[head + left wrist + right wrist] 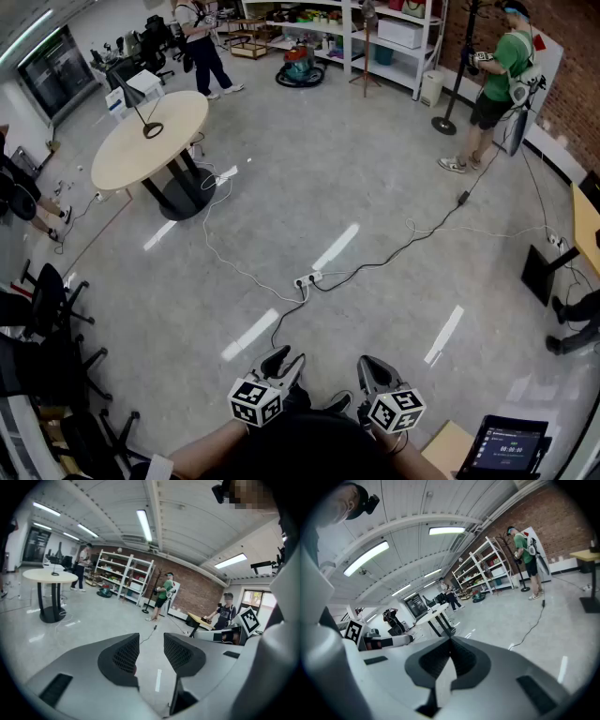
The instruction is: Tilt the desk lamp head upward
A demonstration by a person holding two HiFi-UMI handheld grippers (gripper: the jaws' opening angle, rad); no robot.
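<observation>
The desk lamp (150,126), a thin black arm with a ring-shaped head, stands on a round beige table (127,157) far off at the upper left of the head view. In the left gripper view the same table (48,575) shows small at the left. Both grippers hang low in front of me, well away from the table. My left gripper (286,358) (151,637) is open, with only floor between its jaws. My right gripper (371,365) (450,641) is shut, its pads meeting with nothing between them.
A power strip (307,278) and long cables cross the grey floor between me and the table. Office chairs (52,300) line the left side. A person in green (495,75) stands at the back right, another person (202,42) by the shelves (375,28). A tablet (511,448) sits at the lower right.
</observation>
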